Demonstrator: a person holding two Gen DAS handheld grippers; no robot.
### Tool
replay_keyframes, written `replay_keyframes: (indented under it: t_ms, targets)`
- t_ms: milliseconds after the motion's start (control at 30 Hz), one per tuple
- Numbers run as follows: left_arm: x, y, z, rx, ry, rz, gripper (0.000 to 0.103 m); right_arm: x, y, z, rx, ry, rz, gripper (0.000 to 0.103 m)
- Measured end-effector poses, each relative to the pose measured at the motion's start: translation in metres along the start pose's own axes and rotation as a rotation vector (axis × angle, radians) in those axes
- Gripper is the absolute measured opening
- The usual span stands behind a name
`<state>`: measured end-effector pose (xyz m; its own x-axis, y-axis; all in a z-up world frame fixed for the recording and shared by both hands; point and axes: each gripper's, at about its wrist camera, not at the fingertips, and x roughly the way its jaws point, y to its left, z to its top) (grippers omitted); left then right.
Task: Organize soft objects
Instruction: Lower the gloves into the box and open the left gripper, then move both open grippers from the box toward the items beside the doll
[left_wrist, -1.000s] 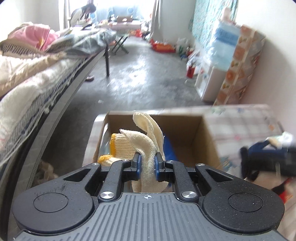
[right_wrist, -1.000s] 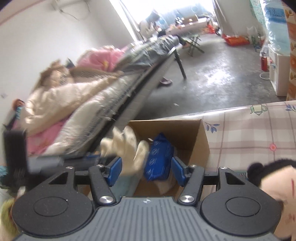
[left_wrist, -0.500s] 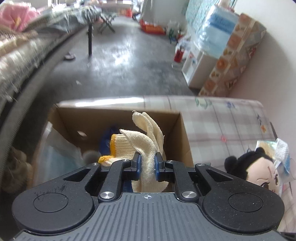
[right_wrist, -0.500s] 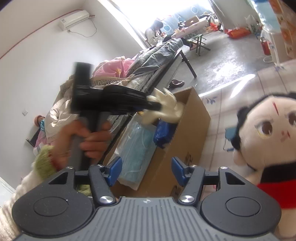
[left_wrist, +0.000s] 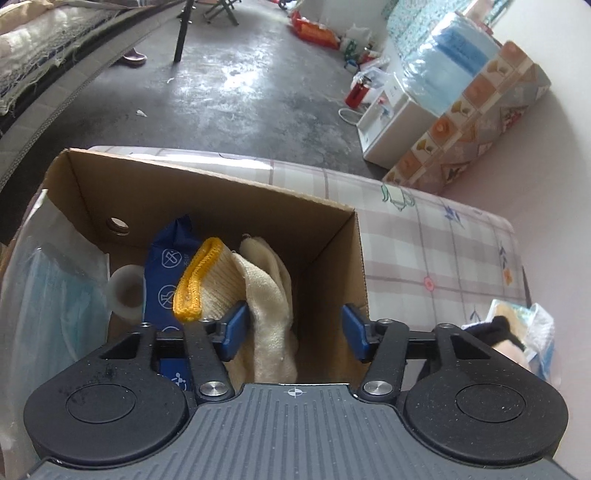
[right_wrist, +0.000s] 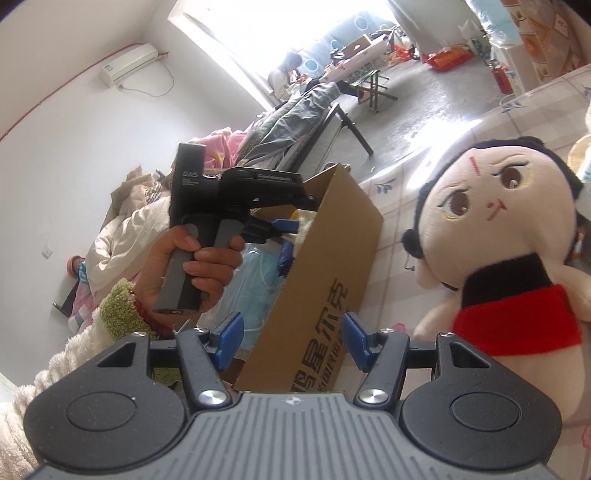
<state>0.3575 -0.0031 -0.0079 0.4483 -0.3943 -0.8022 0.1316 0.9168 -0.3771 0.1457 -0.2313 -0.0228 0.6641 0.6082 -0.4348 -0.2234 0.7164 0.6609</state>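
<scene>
You have one cardboard box (left_wrist: 207, 192) holding one cream knit glove (left_wrist: 266, 295) with a yellow cuff, one blue packet (left_wrist: 166, 258), one roll of clear tape (left_wrist: 125, 291) and one bag of blue face masks (left_wrist: 48, 295), plus one plush doll (right_wrist: 509, 229) beside the box.

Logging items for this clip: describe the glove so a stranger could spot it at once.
Find the open cardboard box on the checked tablecloth. Inside, beside a dark blue packet, lies the cream knit glove. Its bright yellow cuff sets it apart.
</scene>
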Motion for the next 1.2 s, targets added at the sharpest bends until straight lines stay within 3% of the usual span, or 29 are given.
replay_keyframes:
  t_ms: [100, 300, 433, 533, 600, 733, 833, 1000, 1067, 1200]
  targets:
    - [-0.019, -0.002, -0.003, 0.002, -0.058, 0.004, 0.074, -0.009, -0.002, -0.004, 0.002, -0.009, -0.006, 0.065]
    - [-0.067, -0.007, -0.016, 0.014, -0.152, 0.008, 0.080, -0.030, -0.002, -0.014, -0.011, -0.035, -0.029, 0.073]
    - [-0.113, -0.017, -0.036, 0.085, -0.222, 0.006, 0.085, -0.049, 0.003, -0.022, -0.040, -0.070, -0.065, 0.078]
    - [-0.151, -0.031, -0.061, 0.158, -0.287, 0.031, 0.094, -0.069, 0.009, -0.029, -0.070, -0.101, -0.093, 0.085]
    - [-0.179, -0.039, -0.083, 0.205, -0.329, 0.036, 0.097, -0.082, 0.013, -0.033, -0.091, -0.121, -0.109, 0.097]
    - [-0.222, -0.053, -0.136, 0.264, -0.395, 0.044, 0.103, -0.111, 0.020, -0.045, -0.150, -0.154, -0.153, 0.103]
    - [-0.232, -0.058, -0.175, 0.281, -0.365, 0.023, 0.103, -0.133, 0.024, -0.055, -0.188, -0.144, -0.209, 0.103]
    - [-0.225, -0.061, -0.230, 0.280, -0.318, -0.038, 0.103, -0.158, 0.027, -0.072, -0.252, -0.099, -0.408, 0.103]
    - [-0.217, -0.067, -0.247, 0.304, -0.311, -0.053, 0.103, -0.167, 0.026, -0.077, -0.261, -0.076, -0.447, 0.103]
    - [-0.195, -0.083, -0.270, 0.318, -0.253, -0.157, 0.103, -0.187, 0.024, -0.086, -0.289, -0.089, -0.541, 0.103]
